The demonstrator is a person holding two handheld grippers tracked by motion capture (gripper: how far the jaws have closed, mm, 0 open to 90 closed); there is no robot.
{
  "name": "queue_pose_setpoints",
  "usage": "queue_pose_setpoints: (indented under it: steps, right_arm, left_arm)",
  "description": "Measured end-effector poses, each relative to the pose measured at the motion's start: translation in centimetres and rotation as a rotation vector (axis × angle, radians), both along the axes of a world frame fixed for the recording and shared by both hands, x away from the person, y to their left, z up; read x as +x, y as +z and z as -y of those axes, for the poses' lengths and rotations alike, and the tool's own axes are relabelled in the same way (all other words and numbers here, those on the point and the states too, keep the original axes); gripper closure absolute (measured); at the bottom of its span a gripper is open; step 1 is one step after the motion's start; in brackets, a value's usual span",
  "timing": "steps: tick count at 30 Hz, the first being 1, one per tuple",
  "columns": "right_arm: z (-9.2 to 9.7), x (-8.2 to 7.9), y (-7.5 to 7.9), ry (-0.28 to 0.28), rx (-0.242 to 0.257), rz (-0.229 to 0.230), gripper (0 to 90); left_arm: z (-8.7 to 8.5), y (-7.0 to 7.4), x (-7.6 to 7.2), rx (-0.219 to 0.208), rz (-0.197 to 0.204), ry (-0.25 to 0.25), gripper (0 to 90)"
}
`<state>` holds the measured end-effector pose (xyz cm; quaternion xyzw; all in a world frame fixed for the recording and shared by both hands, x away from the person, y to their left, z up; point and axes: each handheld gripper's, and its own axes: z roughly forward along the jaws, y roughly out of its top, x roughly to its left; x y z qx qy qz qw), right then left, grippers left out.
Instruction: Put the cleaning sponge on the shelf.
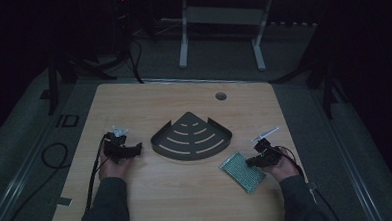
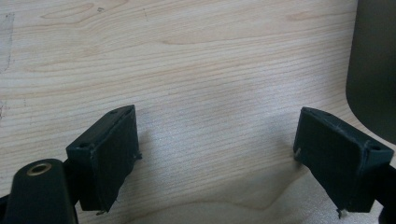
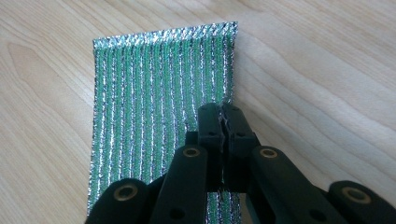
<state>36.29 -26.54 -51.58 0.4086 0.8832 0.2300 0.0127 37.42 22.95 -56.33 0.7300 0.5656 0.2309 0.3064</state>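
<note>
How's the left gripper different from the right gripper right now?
The left gripper has its jaws spread wide with bare table between them; the right gripper has its jaws pressed together, pinching the green and silver scouring cloth. The left sits beside the dark corner shelf, the right at the cloth's edge. Both are black, hand-held and low over the wooden table.

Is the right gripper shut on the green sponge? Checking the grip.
Shut: the right gripper pinches the sponge edge, jaws together.

A light wooden table with a round hole is seen, on which a dark fan-shaped slotted tray and a green-silver scouring pad are laid.
</note>
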Motion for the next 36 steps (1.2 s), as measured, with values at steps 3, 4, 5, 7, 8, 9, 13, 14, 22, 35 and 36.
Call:
queue_pose_setpoints:
  steps: [3, 4, 5, 7, 8, 9, 13, 14, 22, 35, 36]
  right_arm:
    - [0.2, 0.0, 0.4, -0.005, -0.003, 0.012, 88.0]
    - [0.3, 0.0, 0.6, -0.007, -0.001, 0.013, 88.1]
    - [0.3, 0.0, 0.6, -0.007, -0.001, 0.013, 88.1]
    - [0.6, 0.0, 1.2, -0.007, 0.007, 0.018, 88.1]
    - [0.7, 0.0, 1.4, -0.012, 0.007, 0.021, 88.1]
    - [0.8, 0.0, 1.5, -0.009, 0.01, 0.024, 88.1]
    - [1.1, 0.0, 2.0, -0.018, 0.013, 0.034, 88.1]
    - [1.2, 0.0, 2.2, -0.019, 0.017, 0.034, 88.1]
    - [1.6, 0.1, 3.6, -0.026, 0.035, 0.065, 88.2]
    - [1.5, 0.7, 6.2, -0.034, 0.064, 0.119, 88.1]
    - [1.5, 0.7, 6.4, -0.035, 0.064, 0.123, 88.1]
  left_arm:
    - [0.0, 0.0, 0.0, 0.0, 0.0, 0.0, 14.3]
    - [0.0, 0.0, 0.0, 0.0, 0.0, 0.0, 14.3]
    - [0.0, 0.0, 0.0, 0.0, 0.0, 0.0, 14.3]
    - [0.0, 0.0, 0.0, 0.0, 0.0, 0.0, 14.3]
    - [0.0, 0.0, 0.0, 0.0, 0.0, 0.0, 14.3]
    - [0.0, 0.0, 0.0, 0.0, 0.0, 0.0, 14.3]
    - [0.0, 0.0, 0.0, 0.0, 0.001, 0.0, 14.3]
    - [0.0, 0.0, 0.0, 0.0, 0.0, 0.0, 14.3]
    - [0.0, 0.0, 0.0, 0.0, 0.0, 0.0, 14.3]
    - [0.0, 0.0, 0.0, 0.0, 0.0, 0.0, 14.3]
    - [0.0, 0.0, 0.0, 0.0, 0.0, 0.0, 14.3]
